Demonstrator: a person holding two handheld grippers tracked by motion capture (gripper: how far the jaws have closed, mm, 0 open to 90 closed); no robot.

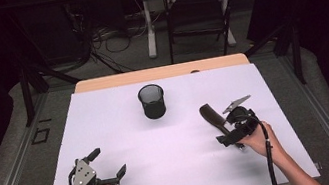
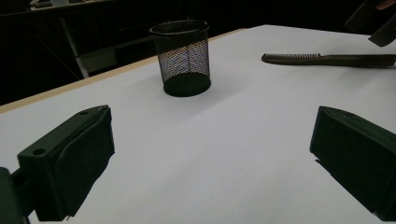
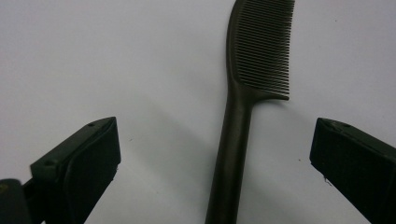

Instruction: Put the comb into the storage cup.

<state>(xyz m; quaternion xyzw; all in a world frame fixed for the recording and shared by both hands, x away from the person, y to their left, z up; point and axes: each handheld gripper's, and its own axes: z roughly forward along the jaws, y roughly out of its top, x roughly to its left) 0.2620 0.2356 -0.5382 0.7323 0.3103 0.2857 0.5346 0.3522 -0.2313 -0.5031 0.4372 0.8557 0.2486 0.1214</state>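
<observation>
1. High view, from the left: left gripper (image 1: 111, 163) waits near the table's (image 1: 107, 127) front edge, jaws wide, holding nothing.
2. Mesh pen cup (image 1: 152, 101) stands mid-table.
3. Right gripper (image 3: 212, 163), jaws wide, straddles the dark comb (image 3: 243, 116) lying flat. Pick-up under way, I'd say; next, close on the handle.

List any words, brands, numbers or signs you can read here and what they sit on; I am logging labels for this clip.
None: no readable text.
Dark plastic comb: no marking seen.
Black wire-mesh cup: no label seen.
White table sheet: blank.
Grey three-cornered plate on the left tongs: holes, no lettering.
</observation>
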